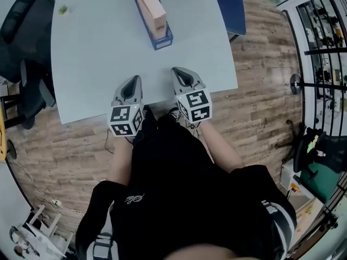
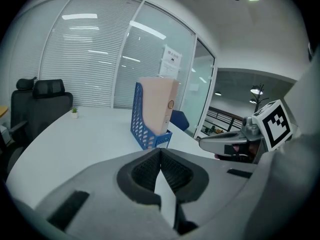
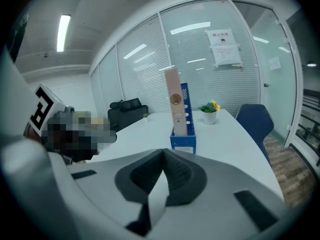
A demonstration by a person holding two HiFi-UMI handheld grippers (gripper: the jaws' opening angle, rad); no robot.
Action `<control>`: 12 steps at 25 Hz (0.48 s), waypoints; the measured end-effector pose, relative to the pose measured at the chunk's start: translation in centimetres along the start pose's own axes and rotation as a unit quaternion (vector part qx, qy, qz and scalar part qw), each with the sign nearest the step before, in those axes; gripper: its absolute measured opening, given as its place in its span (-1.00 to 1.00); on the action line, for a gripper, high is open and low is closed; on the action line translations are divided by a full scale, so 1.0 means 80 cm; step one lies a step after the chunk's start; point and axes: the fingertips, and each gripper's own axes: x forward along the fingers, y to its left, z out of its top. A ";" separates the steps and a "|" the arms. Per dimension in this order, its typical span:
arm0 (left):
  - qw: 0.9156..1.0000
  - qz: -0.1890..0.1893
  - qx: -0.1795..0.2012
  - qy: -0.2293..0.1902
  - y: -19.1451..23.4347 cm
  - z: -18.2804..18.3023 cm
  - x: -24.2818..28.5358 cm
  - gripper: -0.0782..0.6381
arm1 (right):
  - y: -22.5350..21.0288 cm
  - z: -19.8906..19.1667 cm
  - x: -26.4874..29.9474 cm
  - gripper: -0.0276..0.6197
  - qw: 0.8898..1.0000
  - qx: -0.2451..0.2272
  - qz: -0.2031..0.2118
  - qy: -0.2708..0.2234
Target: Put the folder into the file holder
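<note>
**Folder seated in the file holder; both grippers empty at the near table edge**

The pale pink folder point(image 1: 148, 3) stands upright inside the blue perforated file holder point(image 1: 163, 39), far along the white table point(image 1: 92, 64) and slightly right of centre. Its narrow spine faces the near side. The left gripper point(image 1: 134, 80) and the right gripper point(image 1: 179, 71) lie side by side over the near table edge, well apart from the holder. Each has its jaws pressed together with nothing between them.

Handling, as judged: the folder looks like a stiff board binder, rigid enough to keep its shape under a pinch. It is probably light unless filled, and its smooth covers could slip. The best hold appears to be the exposed top edge or the spine above the holder's wall, near the round finger ring point(image 3: 175, 98).

Writing: a notice sheet point(image 3: 222, 48) hangs on the glass wall point(image 3: 200, 74), its print too small to read. The grippers' cubes carry only black-and-white square markers point(image 1: 195, 105). No brand shows on the folder or the holder.
</note>
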 end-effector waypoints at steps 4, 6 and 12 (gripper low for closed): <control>1.000 0.026 -0.013 -0.010 0.029 0.001 -0.025 -0.79 | 0.035 0.019 0.023 -0.90 1.000 -0.015 0.026 -0.007; 0.999 0.039 -0.020 -0.015 0.048 0.001 -0.038 -0.79 | 0.057 0.030 0.036 -0.90 0.999 -0.025 0.039 -0.010; 0.996 0.066 -0.029 -0.046 0.109 0.023 -0.074 -0.79 | 0.119 0.084 0.061 -0.90 0.995 -0.050 0.064 -0.052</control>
